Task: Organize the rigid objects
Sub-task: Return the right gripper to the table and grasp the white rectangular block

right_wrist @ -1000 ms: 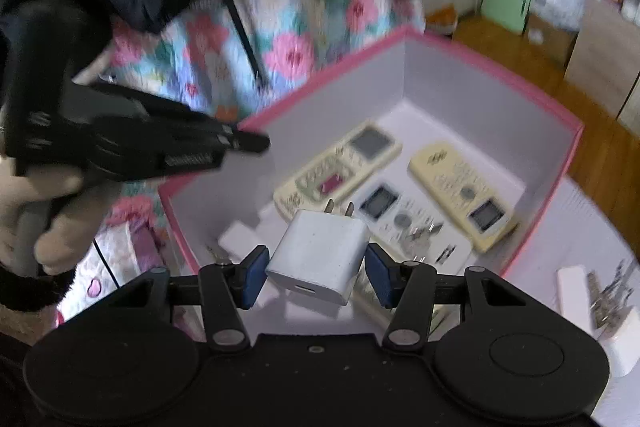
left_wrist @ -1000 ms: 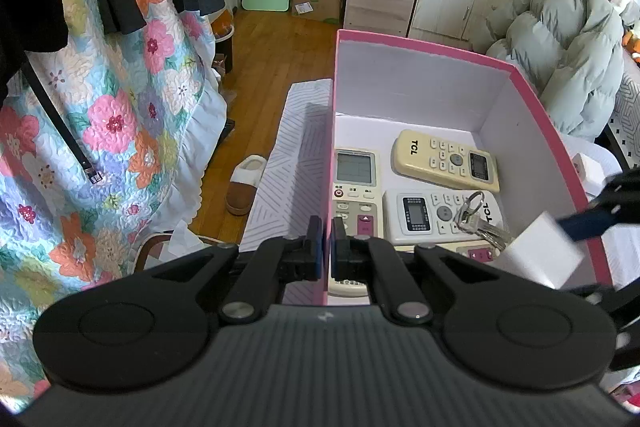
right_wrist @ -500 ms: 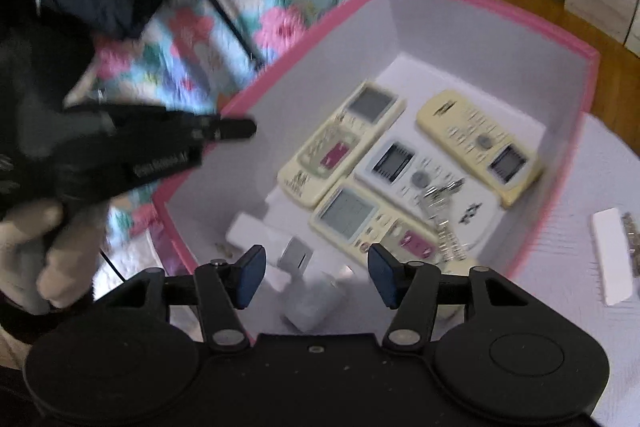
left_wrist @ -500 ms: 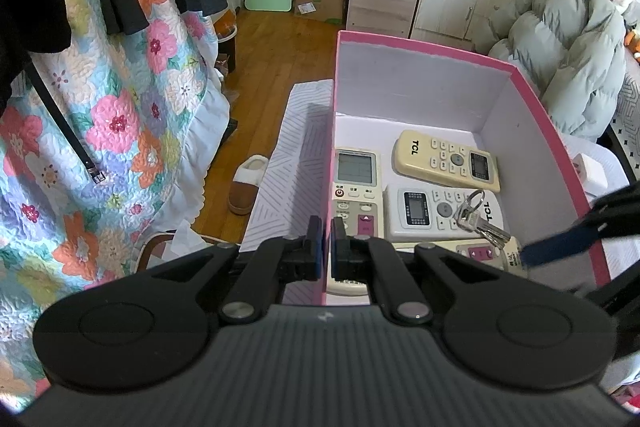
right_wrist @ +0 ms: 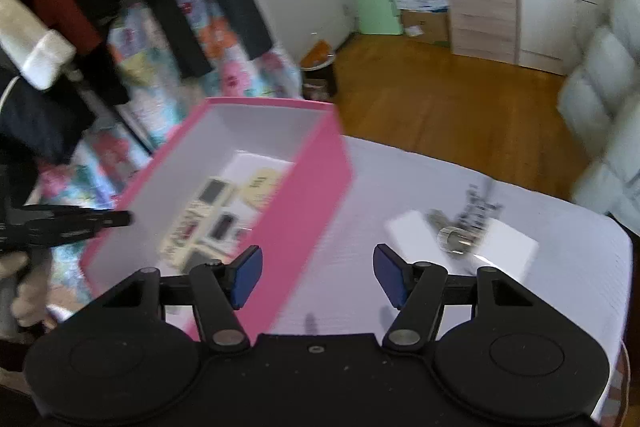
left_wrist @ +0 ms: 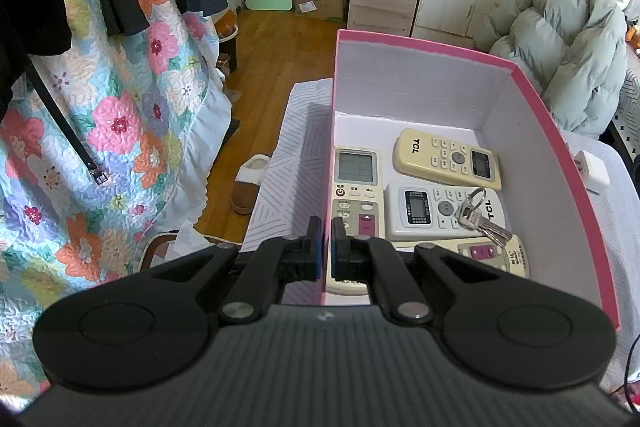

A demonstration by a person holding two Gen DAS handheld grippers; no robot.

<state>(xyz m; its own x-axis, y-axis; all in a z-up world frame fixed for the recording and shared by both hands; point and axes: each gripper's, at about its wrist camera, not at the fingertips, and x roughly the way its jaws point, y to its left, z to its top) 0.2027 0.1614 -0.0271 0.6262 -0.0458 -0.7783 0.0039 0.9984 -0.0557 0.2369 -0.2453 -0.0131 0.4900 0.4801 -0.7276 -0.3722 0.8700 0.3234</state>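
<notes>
Left gripper [left_wrist: 326, 247] is pinched on the pink box's [right_wrist: 304, 203] near-left wall, steadying it at the bed cover's [right_wrist: 560, 307] left edge; remotes [left_wrist: 446, 159] and keys [left_wrist: 478, 217] already sit inside. Right gripper [right_wrist: 316, 277] is empty, jaws opening. Next I'd line it up over the white chargers [right_wrist: 416, 233] and loose keys [right_wrist: 460, 227] near the cover's right edge, come down square, and grab one piece only.

"TCL" printed in black on the cream remote [left_wrist: 447, 159], near its left end. "TCL" again on the white remote [left_wrist: 442, 211], at its right end beside the keys [left_wrist: 480, 217]. Small button labels elsewhere too fine to read.
</notes>
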